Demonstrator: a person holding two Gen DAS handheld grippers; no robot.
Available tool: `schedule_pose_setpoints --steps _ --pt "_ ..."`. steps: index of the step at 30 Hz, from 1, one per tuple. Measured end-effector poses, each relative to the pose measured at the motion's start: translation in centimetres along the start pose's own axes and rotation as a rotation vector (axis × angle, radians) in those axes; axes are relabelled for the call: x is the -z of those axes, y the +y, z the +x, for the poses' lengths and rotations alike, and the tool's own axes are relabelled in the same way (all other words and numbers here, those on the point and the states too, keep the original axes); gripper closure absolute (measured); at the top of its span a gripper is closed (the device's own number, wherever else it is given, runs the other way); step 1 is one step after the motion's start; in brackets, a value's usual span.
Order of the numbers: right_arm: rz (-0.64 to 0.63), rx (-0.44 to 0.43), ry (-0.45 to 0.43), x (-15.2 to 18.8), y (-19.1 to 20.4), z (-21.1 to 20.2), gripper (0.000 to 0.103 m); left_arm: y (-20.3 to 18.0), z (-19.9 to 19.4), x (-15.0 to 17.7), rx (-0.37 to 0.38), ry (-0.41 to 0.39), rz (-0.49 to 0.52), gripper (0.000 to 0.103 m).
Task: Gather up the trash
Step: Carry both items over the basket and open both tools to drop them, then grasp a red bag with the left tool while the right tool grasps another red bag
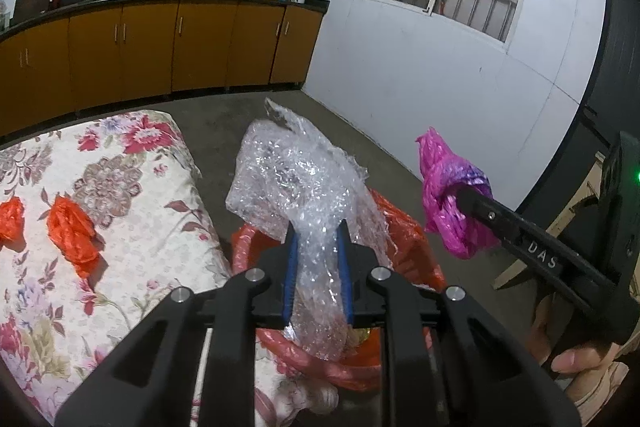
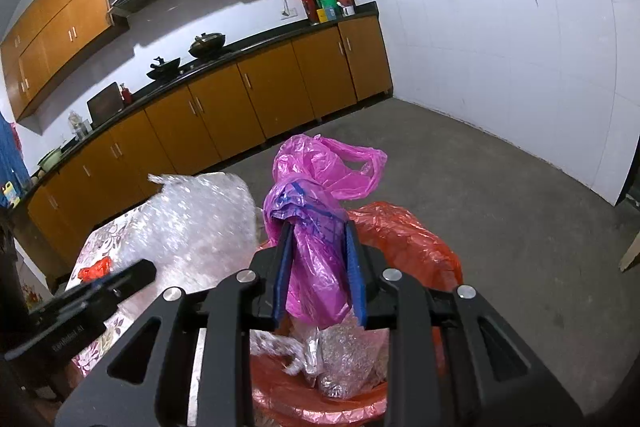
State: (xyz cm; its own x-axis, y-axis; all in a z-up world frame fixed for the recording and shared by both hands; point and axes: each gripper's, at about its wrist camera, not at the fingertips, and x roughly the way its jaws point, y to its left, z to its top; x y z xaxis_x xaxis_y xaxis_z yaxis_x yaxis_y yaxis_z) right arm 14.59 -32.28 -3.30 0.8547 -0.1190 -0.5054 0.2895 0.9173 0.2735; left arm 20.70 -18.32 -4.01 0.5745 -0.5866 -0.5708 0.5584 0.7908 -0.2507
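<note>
The left gripper (image 1: pixel 316 239) has its blue fingers (image 1: pixel 291 259) nearly closed, pinching a crumpled wad of clear bubble wrap (image 1: pixel 296 179). It hangs above the red-lined trash bin (image 1: pixel 256 239), which stands at the 3 o'clock edge of the floral tabletop (image 1: pixel 132 259). At 3 o'clock from it, the right gripper (image 2: pixel 318 251) pinches a pink plastic bag (image 2: pixel 316 187) between narrowly parted fingers, also over the bin. Two red plastic scraps (image 1: pixel 72 235) lie on the tabletop at 9 o'clock.
</note>
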Motion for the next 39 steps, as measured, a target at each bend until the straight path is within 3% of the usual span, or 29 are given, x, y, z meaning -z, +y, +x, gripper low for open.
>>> schedule_pose_setpoints --steps 2,4,10,14,19,34,39 --pt "0.007 0.001 0.006 0.1 0.1 0.3 0.07 0.0 0.6 0.2 0.007 0.012 0.0 0.075" --pt "0.008 0.008 0.014 0.3 0.1 0.6 0.058 0.1 1.2 0.6 0.004 0.024 0.001 0.07" --pt "0.014 0.017 0.024 0.6 -0.6 0.8 0.054 2.2 1.2 1.4 -0.046 0.034 -0.031 0.062" --pt "-0.001 0.023 0.02 0.6 -0.3 0.8 0.049 4.2 -0.1 1.7 -0.127 0.001 -0.051 0.044" --pt "-0.032 0.001 0.023 0.7 1.0 0.9 0.041 7.5 -2.3 2.4 -0.254 -0.023 -0.072 0.033" --pt "-0.238 -0.206 0.128 2.3 12.8 4.6 0.041 23.4 -10.5 5.8 -0.65 -0.048 -0.305 0.017" --pt "-0.298 -0.276 0.17 3.7 17.9 6.6 0.041 26.9 -13.2 6.8 -0.728 -0.088 -0.349 0.016"
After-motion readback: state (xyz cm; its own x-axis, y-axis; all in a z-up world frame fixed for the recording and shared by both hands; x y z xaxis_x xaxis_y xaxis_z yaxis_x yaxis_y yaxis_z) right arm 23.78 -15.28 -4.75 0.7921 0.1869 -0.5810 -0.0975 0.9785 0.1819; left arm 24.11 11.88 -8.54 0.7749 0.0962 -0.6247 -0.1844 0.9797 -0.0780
